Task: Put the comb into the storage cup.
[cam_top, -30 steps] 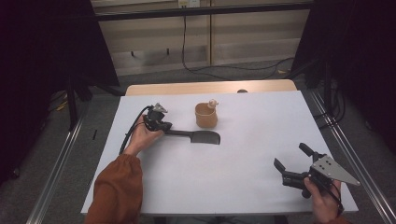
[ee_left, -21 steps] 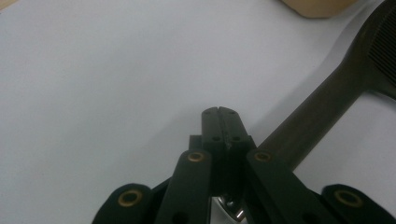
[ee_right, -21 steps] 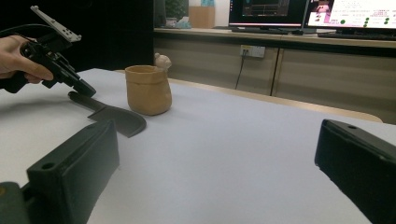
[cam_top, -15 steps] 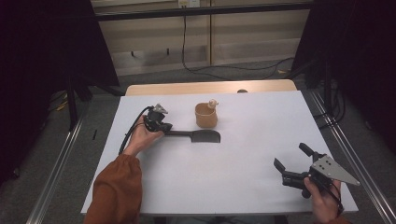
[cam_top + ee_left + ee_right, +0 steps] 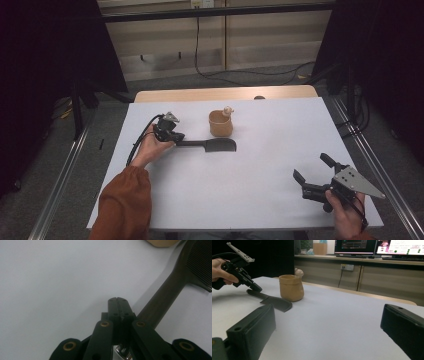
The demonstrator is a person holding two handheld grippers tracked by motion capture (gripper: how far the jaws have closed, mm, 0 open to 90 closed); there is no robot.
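Left gripper closed beside the comb handle: reopen before grasping

High view. A black comb [image 5: 214, 145] lies flat on the white worktop [image 5: 260, 200], handle toward the person's left, toothed head just in front of a small tan pot [image 5: 220, 124]. The left gripper [image 5: 176, 138] sits at the handle's end. The right gripper [image 5: 312, 172] rests near the worktop's right front corner, well apart from the comb, its jaws spread and empty.

Left gripper view. The jaws are pressed together, tip to tip, with nothing between them. The comb handle [image 5: 165, 297] runs past them on their right side, close beside the linkage; whether it touches cannot be told. The teeth [image 5: 200, 267] show at the upper right.

Right gripper view. The comb [image 5: 272, 301] and the pot [image 5: 290, 287] lie ahead; the left gripper [image 5: 255, 287] points down at the handle's end.

Procedure, as judged from this position: the grip looks to have missed. Open the jaws, shift sideways until the handle lies between the pads, lower to the worktop, then close. Grip across the narrow handle, not the teeth. Avoid nudging the pot during the lift.
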